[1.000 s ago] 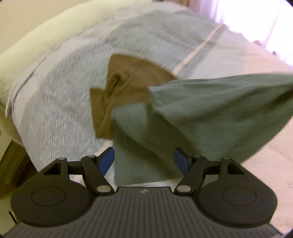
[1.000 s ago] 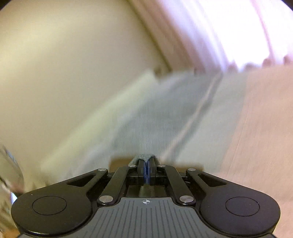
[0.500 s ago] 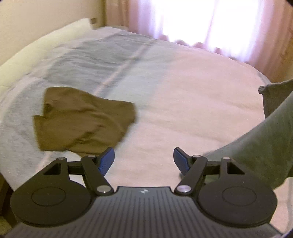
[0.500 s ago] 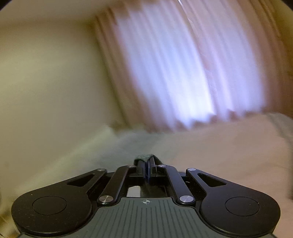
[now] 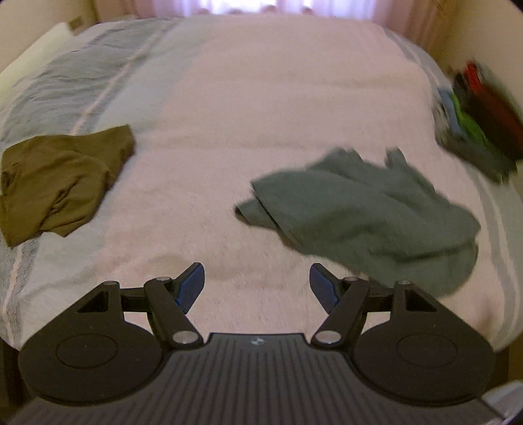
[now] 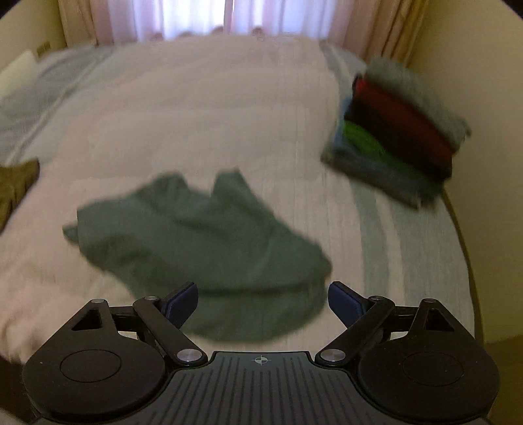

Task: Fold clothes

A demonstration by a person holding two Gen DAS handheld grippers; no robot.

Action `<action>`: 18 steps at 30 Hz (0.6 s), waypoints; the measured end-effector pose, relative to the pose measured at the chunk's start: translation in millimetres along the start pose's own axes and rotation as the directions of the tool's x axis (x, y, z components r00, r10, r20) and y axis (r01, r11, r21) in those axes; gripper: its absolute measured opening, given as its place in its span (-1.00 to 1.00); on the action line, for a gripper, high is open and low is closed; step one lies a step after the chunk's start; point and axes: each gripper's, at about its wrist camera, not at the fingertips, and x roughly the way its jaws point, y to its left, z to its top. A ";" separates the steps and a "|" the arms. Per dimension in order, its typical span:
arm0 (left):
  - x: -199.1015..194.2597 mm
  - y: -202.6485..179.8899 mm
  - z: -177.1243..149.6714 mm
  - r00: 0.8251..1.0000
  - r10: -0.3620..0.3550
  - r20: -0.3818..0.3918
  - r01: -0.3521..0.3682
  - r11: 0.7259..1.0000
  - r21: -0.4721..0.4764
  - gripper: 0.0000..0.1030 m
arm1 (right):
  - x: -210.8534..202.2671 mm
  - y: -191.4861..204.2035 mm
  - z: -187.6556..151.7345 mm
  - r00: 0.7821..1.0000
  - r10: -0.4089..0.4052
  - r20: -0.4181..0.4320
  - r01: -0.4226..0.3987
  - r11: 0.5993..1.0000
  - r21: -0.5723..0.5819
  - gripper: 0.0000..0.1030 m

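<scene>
A grey-green garment lies crumpled on the bed, right of centre in the left wrist view; in the right wrist view the same garment spreads just ahead of the fingers. My left gripper is open above bare bedspread, to the left of the garment. My right gripper is open too, hovering over the garment's near edge with nothing held. An olive-brown garment lies bunched at the left of the bed; only its corner shows in the right wrist view.
A stack of folded clothes in grey, red, black, green and blue sits at the bed's right edge by the wall, also seen as the stack. The pink bedspread stretches back toward a curtained window. A pillow lies far left.
My right gripper was shut on the grey-green garment and is now open; the garment has dropped onto the bed. Both views have swung right and down to face the bed.
</scene>
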 end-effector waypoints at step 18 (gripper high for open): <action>-17.2 6.2 23.8 0.993 -0.101 0.063 0.078 0.951 0.300 0.32 | -17.5 96.6 -53.6 0.999 0.016 -0.042 -0.010 0.989 0.149 0.74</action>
